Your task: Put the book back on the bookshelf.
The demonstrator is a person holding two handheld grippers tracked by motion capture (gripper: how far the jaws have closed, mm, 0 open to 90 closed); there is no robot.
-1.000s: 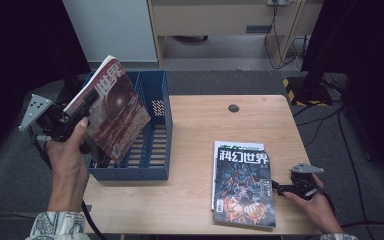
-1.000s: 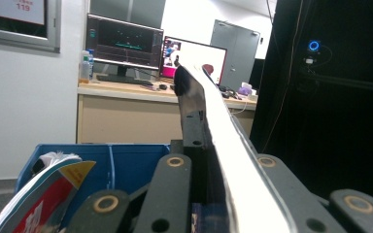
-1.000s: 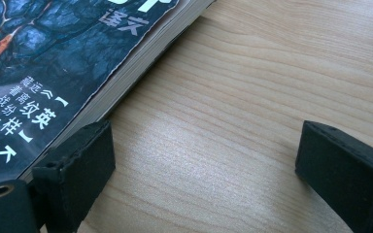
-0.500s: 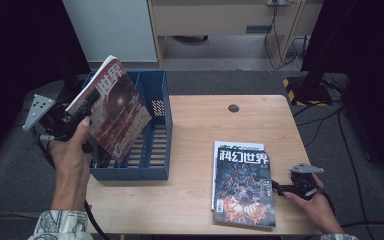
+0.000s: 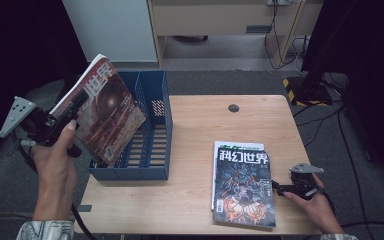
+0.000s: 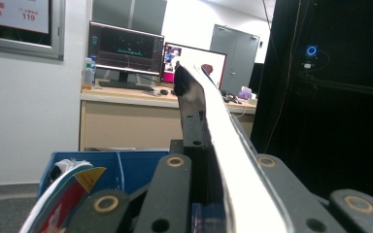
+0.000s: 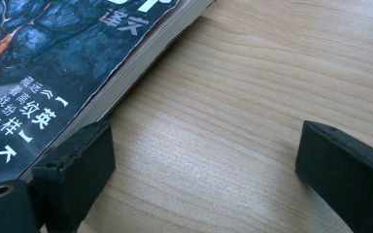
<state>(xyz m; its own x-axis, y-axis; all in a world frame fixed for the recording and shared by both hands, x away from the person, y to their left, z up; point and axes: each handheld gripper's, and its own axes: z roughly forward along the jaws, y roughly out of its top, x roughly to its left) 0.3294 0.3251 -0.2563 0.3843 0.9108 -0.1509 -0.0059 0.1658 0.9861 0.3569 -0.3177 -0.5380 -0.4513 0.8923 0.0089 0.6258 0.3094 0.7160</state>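
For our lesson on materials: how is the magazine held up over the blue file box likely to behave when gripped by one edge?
Likely floppy: in the left gripper view the magazine curves away from the left hand-held gripper clamped on it. Probably light, since one edge grip carries it tilted above the file box. Its glossy cover may let it slip if the grip loosens.

Held magazine [image 5: 102, 117] cover: 世界. Table magazine [image 5: 242, 185] cover: 科幻世界. Wall sign [image 6: 17, 14]: 119.

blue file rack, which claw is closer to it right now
Left. The left claw holds a magazine tilted just above the blue file rack's left side. The right claw rests open on the table beside the magazine stack, well away from the rack.
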